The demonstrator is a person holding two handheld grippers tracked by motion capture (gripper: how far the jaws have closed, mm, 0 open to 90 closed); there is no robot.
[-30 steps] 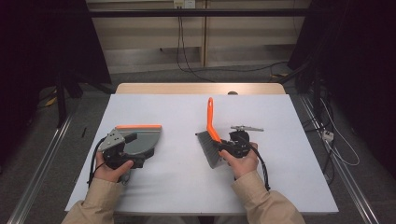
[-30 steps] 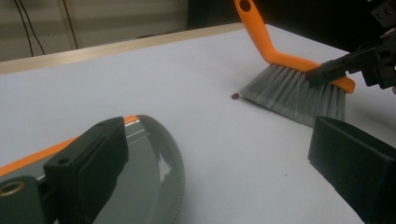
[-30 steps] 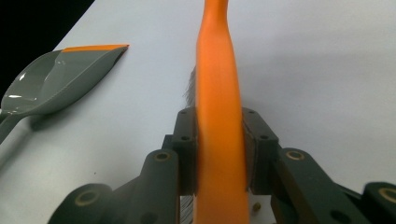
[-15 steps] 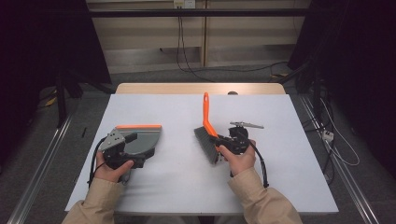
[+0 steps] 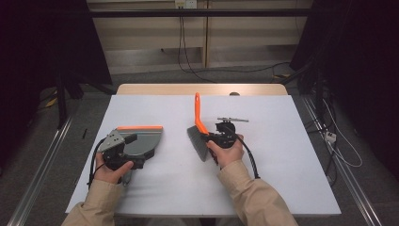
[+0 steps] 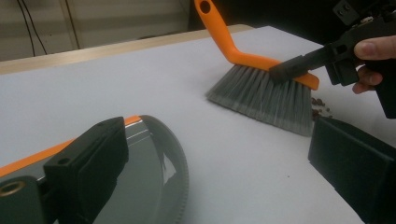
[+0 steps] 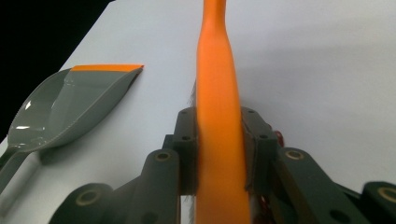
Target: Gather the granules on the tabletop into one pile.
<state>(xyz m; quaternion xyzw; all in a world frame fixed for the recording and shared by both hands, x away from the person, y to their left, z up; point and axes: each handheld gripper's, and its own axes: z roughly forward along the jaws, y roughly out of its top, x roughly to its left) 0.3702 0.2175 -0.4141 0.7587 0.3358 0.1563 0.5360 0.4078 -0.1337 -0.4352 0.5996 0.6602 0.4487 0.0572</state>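
From my station I see the bench [image 5: 291, 179] first, a white sheet over a wooden top whose far edge shows as a bare strip; it carries everything else, and dark floor with cables lies beyond it. Next in size is the dustpan [image 5: 141, 140], grey with an orange lip, lying flat on the near left part of the bench, lip turned toward the far side; in the right gripper view its scoop [image 7: 65, 112] shows shiny, with the orange edge at the far end. My left gripper [image 5: 123, 151] sits over the dustpan's near end; its fingers [image 6: 88, 163] stand spread, one over the pan's rim and the other off to the side above bare bench, and I cannot tell whether either one presses on the pan. The brush [image 5: 199, 127] stands near the middle of the bench, well apart from the dustpan, its orange handle pointing away from me and its grey bristles [image 6: 266, 95] down on the sheet; my right gripper [image 5: 212, 139] has its fingers [image 7: 184, 140] pinching the orange back of the brush from both sides, just above the bristles. Smallest of all, a few dark crumbs [image 6: 320, 106] lie on the sheet just beside the bristles.
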